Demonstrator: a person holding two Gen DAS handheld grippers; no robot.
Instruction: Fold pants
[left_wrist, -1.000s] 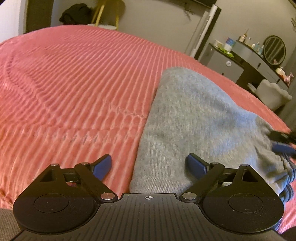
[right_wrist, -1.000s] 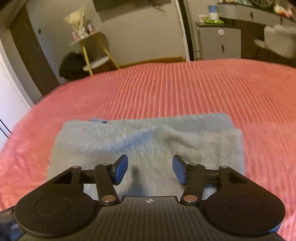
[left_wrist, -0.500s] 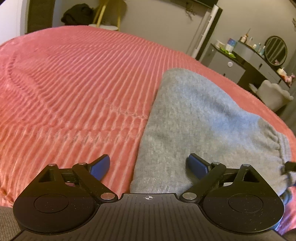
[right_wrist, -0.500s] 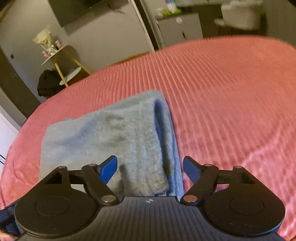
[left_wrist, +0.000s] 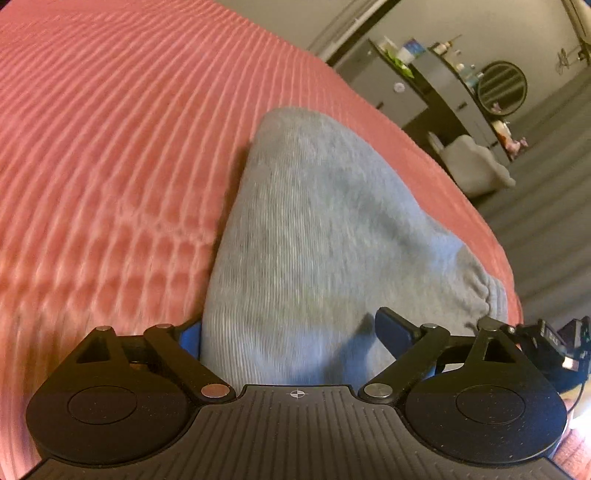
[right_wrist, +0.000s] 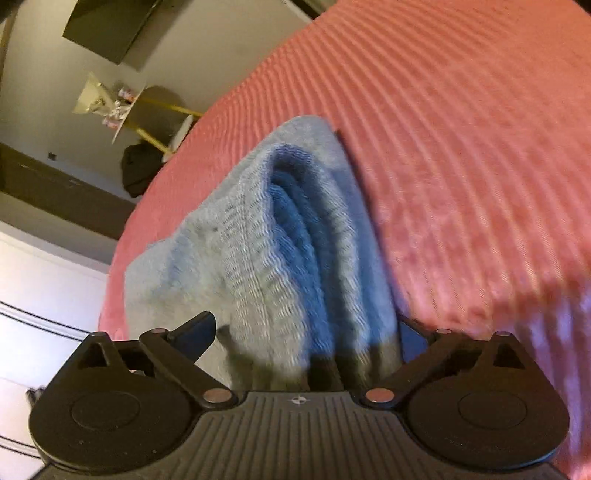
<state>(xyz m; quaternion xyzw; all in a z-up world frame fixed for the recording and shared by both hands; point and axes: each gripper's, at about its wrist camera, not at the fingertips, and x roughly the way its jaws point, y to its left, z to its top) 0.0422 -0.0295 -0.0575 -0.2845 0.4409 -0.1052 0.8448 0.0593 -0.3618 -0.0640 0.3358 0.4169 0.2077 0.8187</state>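
Grey pants (left_wrist: 314, 229) (folded), long axis running away, both grippers' fingers (left_wrist: 393, 326) spread wide astride them.

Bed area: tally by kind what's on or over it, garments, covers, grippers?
Pants: 1, grey, folded
Bedspread: 1, red, ribbed
Grippers: 2, left gripper and right gripper, each open around the pants
Total: 4

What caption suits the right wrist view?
Open right gripper straddling the layered edge of folded grey pants on a pink ribbed bedspread.

Pants (left_wrist: 314, 236) near edge hides behind left gripper (left_wrist: 291, 332); bedspread (right_wrist: 480, 184) blurred
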